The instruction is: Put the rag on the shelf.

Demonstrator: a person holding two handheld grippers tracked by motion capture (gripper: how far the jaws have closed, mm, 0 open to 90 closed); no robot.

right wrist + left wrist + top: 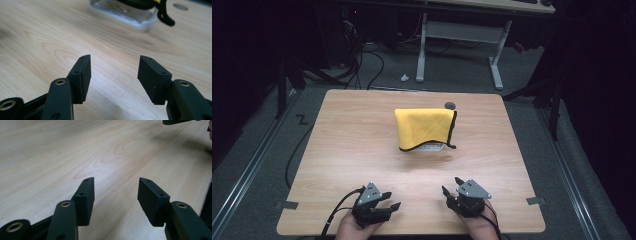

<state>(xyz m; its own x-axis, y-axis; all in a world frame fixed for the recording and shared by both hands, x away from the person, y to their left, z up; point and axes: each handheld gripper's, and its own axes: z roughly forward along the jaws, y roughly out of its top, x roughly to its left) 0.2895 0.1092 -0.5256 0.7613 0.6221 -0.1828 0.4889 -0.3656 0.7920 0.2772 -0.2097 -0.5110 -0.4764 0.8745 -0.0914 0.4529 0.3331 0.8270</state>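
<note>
While both hands rest at the near edge of the bench, the scene reads from left to right as follows.

Left tongs (390, 200): at the near left of the bench (362, 145), held in a hand that comes in from the bottom of the high view; jaws apart, nothing between them. The left gripper view shows bare wood grain in the gap (116, 192), with the tongs low over the surface.

Cable: a black lead trails from the left tongs back over the near edge.

Yellow cloth (424, 127): near the middle of the bench, well apart from both tongs; it has a black trim and drapes over a white tray (432, 148), covering most of it.

White tray: its slotted rim peeks out under the front hem of the cloth; the right gripper view shows it (125, 15) ahead of the jaws, with a black loop of the trim hanging over its edge.

Right tongs (451, 186): at the near right, just beside the left pair; jaws apart and empty (113, 72), pointed toward the tray.

Grey disc (450, 105): small, on the bench behind the cloth.
</note>
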